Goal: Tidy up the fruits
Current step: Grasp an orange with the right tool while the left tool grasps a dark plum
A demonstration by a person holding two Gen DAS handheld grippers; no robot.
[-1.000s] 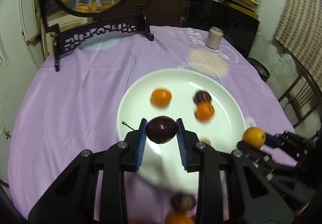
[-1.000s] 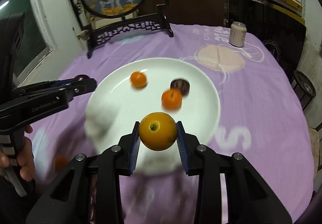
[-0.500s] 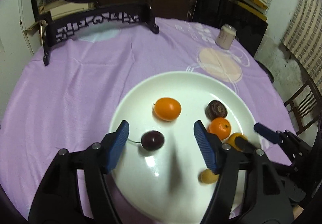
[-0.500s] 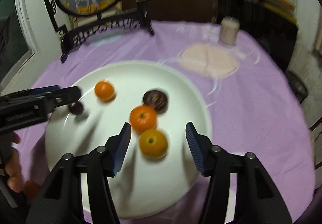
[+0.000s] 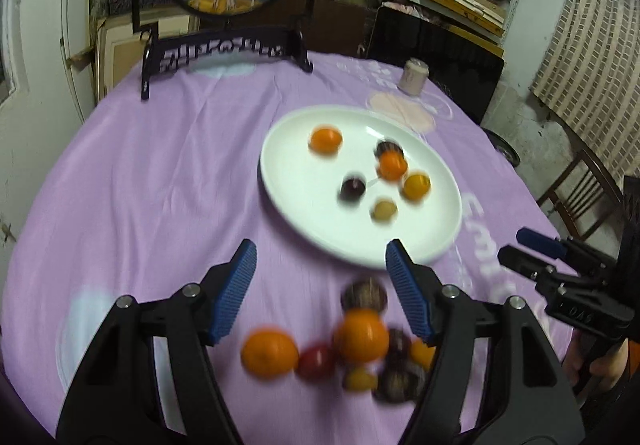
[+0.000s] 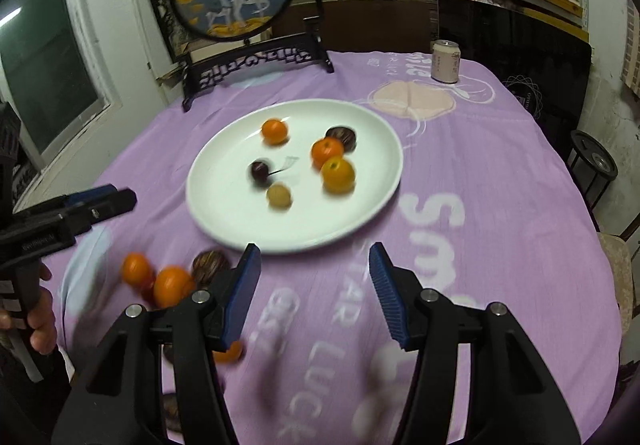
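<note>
A white plate [image 5: 304,213] [image 6: 224,205] on the purple cloth holds several fruits: a dark plum [image 5: 352,189] [image 6: 260,172], oranges [image 5: 325,140] [image 6: 338,175], a passion fruit [image 6: 341,137] and a small yellow fruit [image 5: 384,210] [image 6: 279,196]. A loose pile of fruit lies on the cloth near me: oranges [image 5: 361,338] [image 6: 172,285], a red fruit [image 5: 316,362] and passion fruits [image 5: 364,295] [image 6: 211,263]. My left gripper [image 5: 320,293] is open and empty above the pile. My right gripper [image 6: 314,297] is open and empty over the cloth in front of the plate.
A round painted screen on a black stand [image 5: 228,45] [image 6: 248,57] stands at the table's back. A drink can [image 5: 413,76] [image 6: 445,61] stands at the back right. A chair [image 5: 580,189] is beyond the right edge, a stool [image 6: 592,165] beside the table.
Both grippers let go of their fruit, the plum and an orange, onto the plate, opened, and have pulled back toward me. The left one now hangs over the loose fruit pile.
</note>
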